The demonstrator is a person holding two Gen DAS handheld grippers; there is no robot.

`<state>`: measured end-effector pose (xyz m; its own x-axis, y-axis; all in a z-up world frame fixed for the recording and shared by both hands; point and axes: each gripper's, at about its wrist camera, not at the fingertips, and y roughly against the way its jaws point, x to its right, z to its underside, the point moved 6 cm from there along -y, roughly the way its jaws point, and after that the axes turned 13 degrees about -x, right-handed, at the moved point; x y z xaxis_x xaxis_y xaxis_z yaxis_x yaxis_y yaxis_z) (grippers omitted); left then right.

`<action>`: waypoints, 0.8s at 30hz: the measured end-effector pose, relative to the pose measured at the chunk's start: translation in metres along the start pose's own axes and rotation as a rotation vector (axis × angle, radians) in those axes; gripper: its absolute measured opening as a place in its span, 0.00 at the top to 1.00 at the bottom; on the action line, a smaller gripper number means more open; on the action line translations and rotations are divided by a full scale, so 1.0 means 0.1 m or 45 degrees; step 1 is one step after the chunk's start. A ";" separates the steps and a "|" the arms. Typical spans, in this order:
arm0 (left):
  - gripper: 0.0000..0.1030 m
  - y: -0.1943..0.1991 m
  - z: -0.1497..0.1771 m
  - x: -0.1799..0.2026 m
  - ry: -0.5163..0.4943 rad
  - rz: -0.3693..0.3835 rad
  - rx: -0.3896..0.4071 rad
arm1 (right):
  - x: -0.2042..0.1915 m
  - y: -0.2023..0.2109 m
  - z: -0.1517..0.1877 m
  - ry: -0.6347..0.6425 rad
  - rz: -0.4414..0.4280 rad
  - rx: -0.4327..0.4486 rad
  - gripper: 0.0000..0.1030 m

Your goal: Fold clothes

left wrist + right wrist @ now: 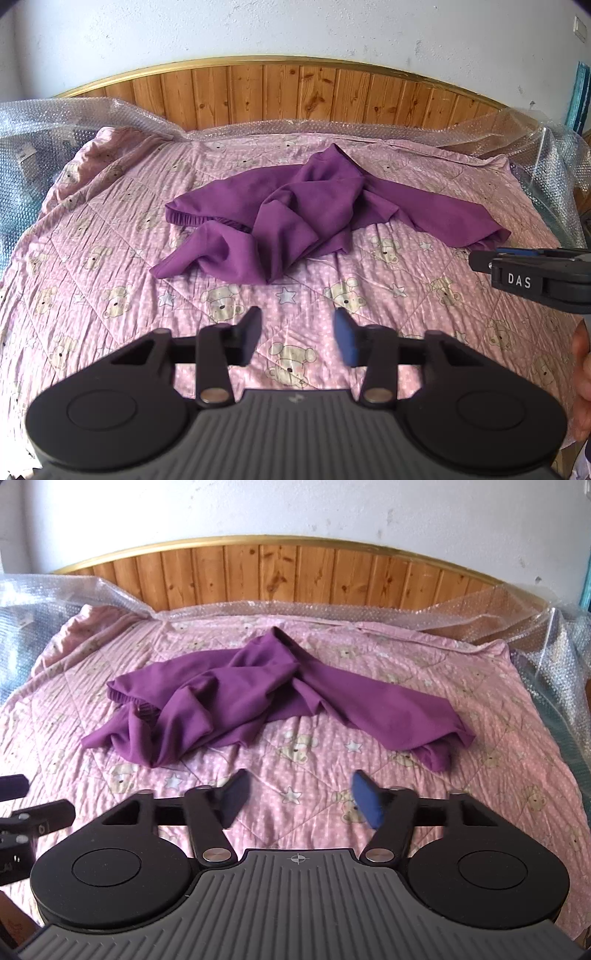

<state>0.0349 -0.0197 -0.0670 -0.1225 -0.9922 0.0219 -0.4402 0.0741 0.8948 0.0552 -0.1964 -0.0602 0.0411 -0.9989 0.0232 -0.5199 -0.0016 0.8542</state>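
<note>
Lying crumpled near the middle of the bed, the purple garment (295,218) looks to me like thin, soft knit: light, limp, with no stiffness to help, so I expect it to drape and sag wherever I lift it and to drag wrinkles along the quilt. I judge it neither fragile nor slippery against the pads. Its elastic-looking gathered band (192,218) on the left side seems the firmest place to pinch; the loose end trailing toward the right (436,753) is the other natural hold, so each tool takes one end and spreads it flat first.

I count one garment, twisted over itself, so I cannot tell sleeves from legs. My left gripper (297,338) hovers over the quilt just short of the cloth, jaws apart, holding nothing. My right gripper (299,797) does the same, jaws spread wide and empty.

Underneath is one pink quilt (110,266) printed with bears and stars. Bubble wrap (44,140) rings the bed's far edge and sides, and one wooden headboard (280,92) stands behind against a white wall (295,26).
</note>
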 end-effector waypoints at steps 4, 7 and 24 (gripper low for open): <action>1.00 -0.10 -0.07 0.01 0.003 0.007 -0.003 | 0.01 -0.12 -0.05 0.009 -0.064 -0.008 1.00; 1.00 -0.24 -0.14 0.01 0.011 -0.003 -0.041 | 0.04 -0.23 -0.08 -0.006 -0.091 -0.035 1.00; 0.00 -1.56 -1.22 -0.33 0.015 -0.258 -0.127 | 0.73 -1.54 -0.69 -0.225 -0.131 -0.181 0.11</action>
<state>0.2162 -0.0106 -0.1526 -0.0297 -0.9870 -0.1579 -0.3643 -0.1364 0.9212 0.1973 -0.2654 -0.1546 -0.0687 -0.9866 -0.1482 -0.3948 -0.1096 0.9122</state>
